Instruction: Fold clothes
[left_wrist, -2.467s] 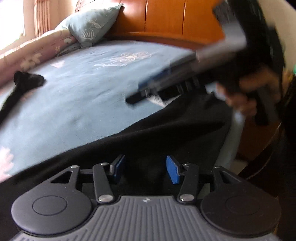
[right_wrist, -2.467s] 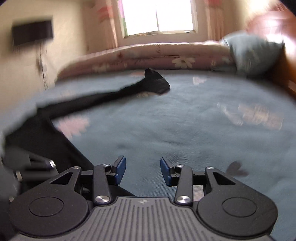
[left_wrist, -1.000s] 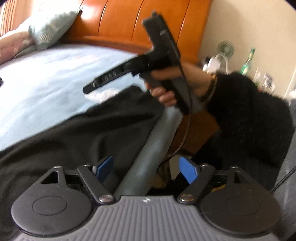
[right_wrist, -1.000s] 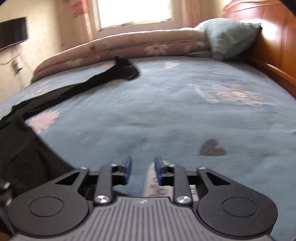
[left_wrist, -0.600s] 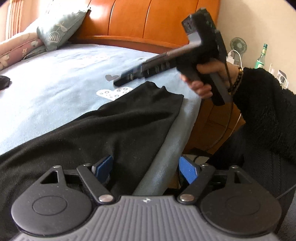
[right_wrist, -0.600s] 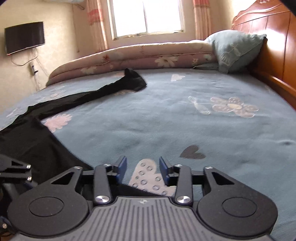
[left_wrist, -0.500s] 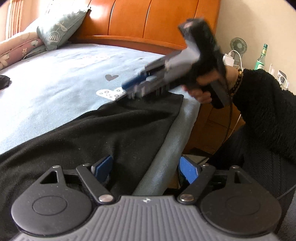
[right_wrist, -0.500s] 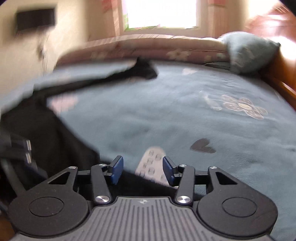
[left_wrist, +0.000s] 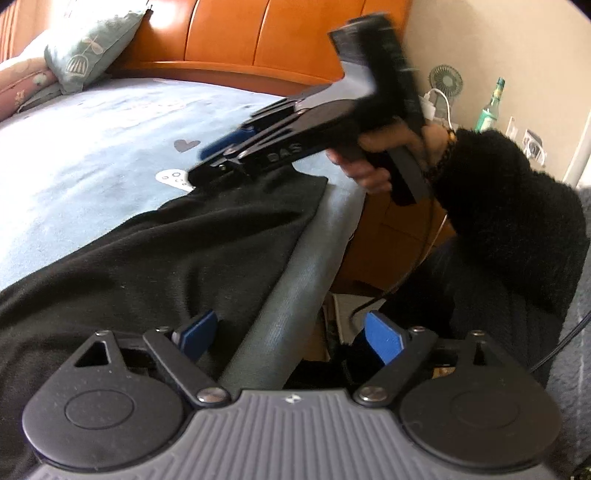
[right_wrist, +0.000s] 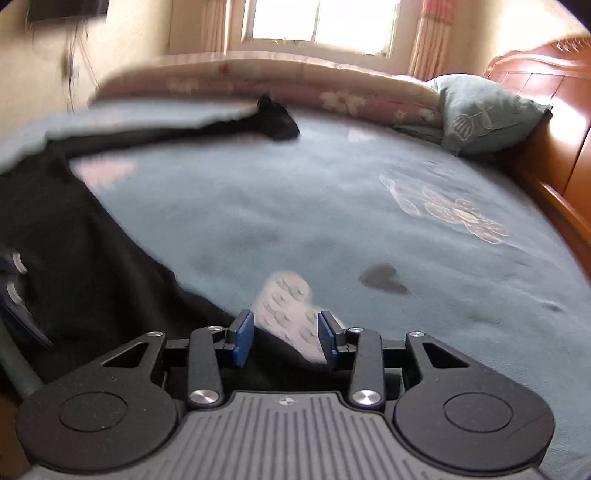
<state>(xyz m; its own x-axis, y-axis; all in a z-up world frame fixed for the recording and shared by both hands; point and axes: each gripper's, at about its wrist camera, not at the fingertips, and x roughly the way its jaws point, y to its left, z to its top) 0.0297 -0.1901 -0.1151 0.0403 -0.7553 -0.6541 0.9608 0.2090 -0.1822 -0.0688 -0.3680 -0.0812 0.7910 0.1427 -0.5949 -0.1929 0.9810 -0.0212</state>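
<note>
garment (right_wrist: 74, 236) on bed (right_wrist: 332, 221), lower left of right wrist frame | leg stretches toward upper centre | pillow (right_wrist: 484, 118) upper right, against headboard (right_wrist: 554, 122) | quilt (right_wrist: 295, 85) along far edge, below window (right_wrist: 317, 22)

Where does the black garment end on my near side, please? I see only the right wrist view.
Observer: In the left wrist view, the black garment ends in a corner at the bed's side edge, close to your right gripper. Its jaws are closing around the garment's edge, with the pads not pressing yet.
Operator: Thank you. Where is the left gripper?
Observer: The left gripper straddles that bed edge, with its jaws opening. One pad is over the garment, the other beyond the mattress.
</note>
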